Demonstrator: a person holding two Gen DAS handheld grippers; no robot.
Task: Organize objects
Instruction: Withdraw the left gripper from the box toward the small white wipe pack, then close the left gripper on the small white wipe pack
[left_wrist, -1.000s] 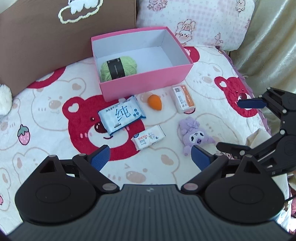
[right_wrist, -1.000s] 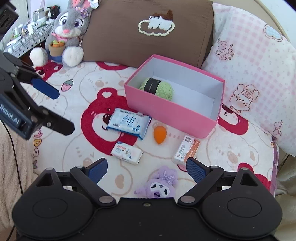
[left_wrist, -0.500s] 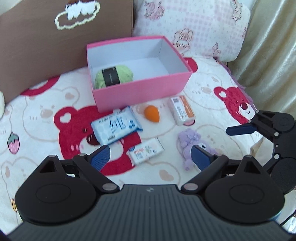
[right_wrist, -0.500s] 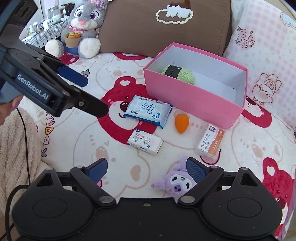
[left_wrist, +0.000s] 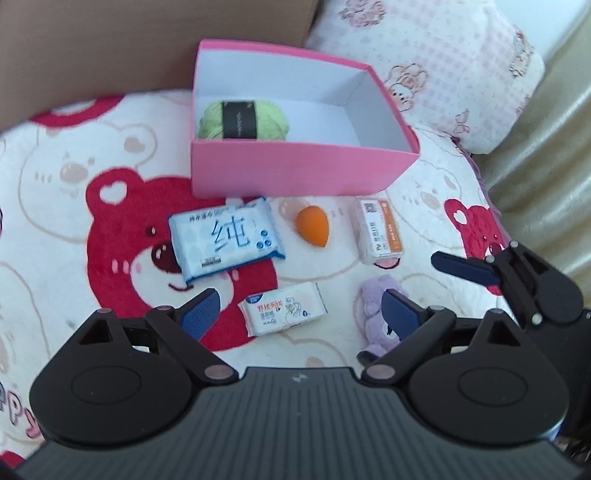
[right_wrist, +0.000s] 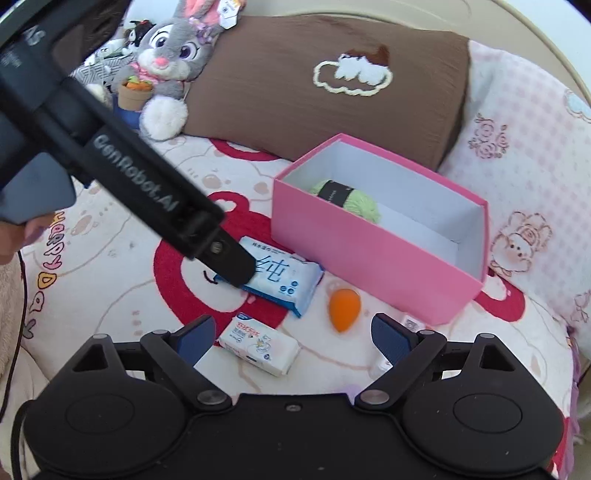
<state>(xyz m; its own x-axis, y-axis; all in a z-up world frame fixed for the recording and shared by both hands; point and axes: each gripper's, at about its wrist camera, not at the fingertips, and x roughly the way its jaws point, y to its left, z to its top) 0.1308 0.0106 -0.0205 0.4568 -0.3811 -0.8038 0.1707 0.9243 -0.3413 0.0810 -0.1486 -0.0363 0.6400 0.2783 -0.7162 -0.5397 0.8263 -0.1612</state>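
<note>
Both the left hand-held gripper (left_wrist: 299, 308) and the right hand-held gripper (right_wrist: 293, 332) are hanging wide and empty over the small white wipes packet (left_wrist: 282, 309), lying on the bear-print bedspread (left_wrist: 55, 206) near the open pink cardboard box (left_wrist: 295, 171).

Your left gripper (left_wrist: 301, 308) has a matte black body with a ribbed grey top plate, silver pivot screws and ribbed blue pads (left_wrist: 201, 314). Your right gripper (right_wrist: 293, 332) matches it: black linkages, round housings, blue pads (right_wrist: 388, 338). At upper left of the right wrist view, white "GenRobot.AI" lettering marks the left gripper's black arm; a black cable runs down the left edge.
</note>
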